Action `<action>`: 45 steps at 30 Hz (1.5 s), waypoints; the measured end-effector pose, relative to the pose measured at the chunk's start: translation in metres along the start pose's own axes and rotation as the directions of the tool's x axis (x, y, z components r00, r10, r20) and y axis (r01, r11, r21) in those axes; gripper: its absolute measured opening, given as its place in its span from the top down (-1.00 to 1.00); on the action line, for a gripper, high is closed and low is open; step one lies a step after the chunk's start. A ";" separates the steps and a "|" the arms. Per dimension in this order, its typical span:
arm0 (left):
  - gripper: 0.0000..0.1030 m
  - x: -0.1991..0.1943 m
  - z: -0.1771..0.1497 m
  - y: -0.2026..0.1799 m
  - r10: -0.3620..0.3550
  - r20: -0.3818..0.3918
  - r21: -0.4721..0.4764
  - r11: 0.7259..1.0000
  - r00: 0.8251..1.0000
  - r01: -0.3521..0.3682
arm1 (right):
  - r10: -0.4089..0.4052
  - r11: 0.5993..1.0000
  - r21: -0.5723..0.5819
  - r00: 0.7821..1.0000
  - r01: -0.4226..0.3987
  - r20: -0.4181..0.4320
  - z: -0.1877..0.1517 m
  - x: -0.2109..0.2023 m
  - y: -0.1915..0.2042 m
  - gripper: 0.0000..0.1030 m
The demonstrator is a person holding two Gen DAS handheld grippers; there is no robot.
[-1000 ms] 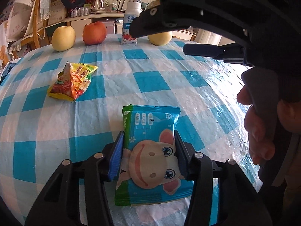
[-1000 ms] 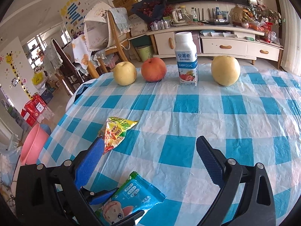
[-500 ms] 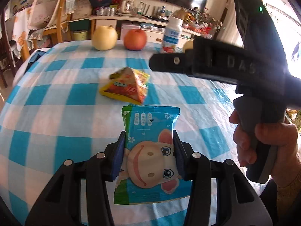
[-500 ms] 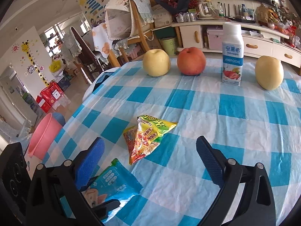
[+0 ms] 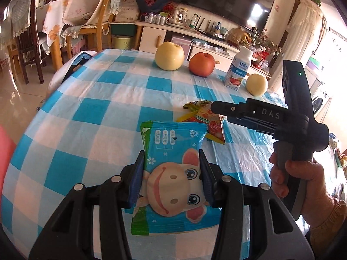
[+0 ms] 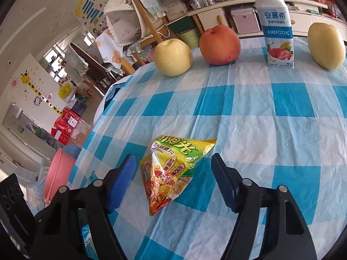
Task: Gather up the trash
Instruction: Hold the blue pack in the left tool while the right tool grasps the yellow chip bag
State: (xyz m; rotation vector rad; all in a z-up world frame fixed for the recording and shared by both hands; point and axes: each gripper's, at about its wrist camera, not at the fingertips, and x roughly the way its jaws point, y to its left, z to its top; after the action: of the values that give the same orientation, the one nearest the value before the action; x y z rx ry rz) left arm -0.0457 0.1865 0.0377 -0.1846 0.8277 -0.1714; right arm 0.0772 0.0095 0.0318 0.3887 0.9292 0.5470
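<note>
Left wrist view: the left gripper (image 5: 171,179) pinches a blue cartoon-cow wrapper (image 5: 171,173) between both pads, above the checked tablecloth (image 5: 97,112).

Right wrist view: the right gripper (image 6: 173,177), fingers spread, straddles a crumpled yellow snack bag (image 6: 171,171) lying on the cloth.

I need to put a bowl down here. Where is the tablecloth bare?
The cloth is bare between the yellow snack bag and the back row: pale apple, red apple, yogurt bottle, second pale apple. The right side is bare too. It is crowded around the snack bag.
</note>
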 end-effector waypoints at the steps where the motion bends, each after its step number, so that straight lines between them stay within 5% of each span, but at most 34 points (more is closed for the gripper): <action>1: 0.07 0.001 0.000 0.001 -0.002 -0.001 -0.003 1.000 1.000 0.002 | -0.009 1.000 -0.004 1.000 0.009 0.011 0.001 -0.002 0.000 -0.27; 5: 0.07 0.000 -0.001 0.005 -0.012 -0.004 -0.019 1.000 1.000 0.012 | -0.048 0.997 -0.052 0.998 0.050 0.035 0.002 -0.002 0.005 0.11; 12: 0.07 0.002 -0.002 0.008 -0.022 -0.016 -0.035 0.999 1.000 0.021 | -0.200 0.950 -0.252 0.979 0.186 -0.031 -0.009 0.019 0.025 0.26; 23: 0.06 0.005 -0.002 0.012 -0.024 -0.029 -0.057 0.998 0.999 0.022 | -0.269 0.906 -0.361 0.959 0.220 -0.090 -0.012 0.019 0.024 0.09; 28: 0.06 0.005 -0.002 0.015 -0.031 -0.027 -0.063 0.998 0.999 0.030 | -0.252 0.937 -0.278 0.961 0.213 -0.113 -0.010 0.010 0.015 -0.03; 36: 0.06 0.006 -0.002 0.016 -0.040 -0.027 -0.075 0.996 0.999 0.038 | -0.160 0.981 -0.116 0.986 0.153 -0.054 -0.014 0.009 0.014 -0.58; 39: 0.06 0.007 -0.003 0.016 -0.046 -0.031 -0.076 0.996 0.998 0.044 | -0.121 0.989 -0.082 0.992 0.119 -0.022 -0.014 0.010 0.014 -0.58; 45: 0.06 0.010 -0.004 0.016 -0.054 -0.038 -0.080 0.996 0.998 0.051 | -0.182 0.968 -0.173 0.983 0.181 0.010 -0.015 0.017 0.023 -0.23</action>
State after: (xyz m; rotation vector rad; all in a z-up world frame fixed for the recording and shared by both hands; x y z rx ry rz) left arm -0.0407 0.1992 0.0238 -0.2779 0.8711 -0.1925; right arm 0.0669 0.0397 0.0253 0.1429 0.9053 0.4570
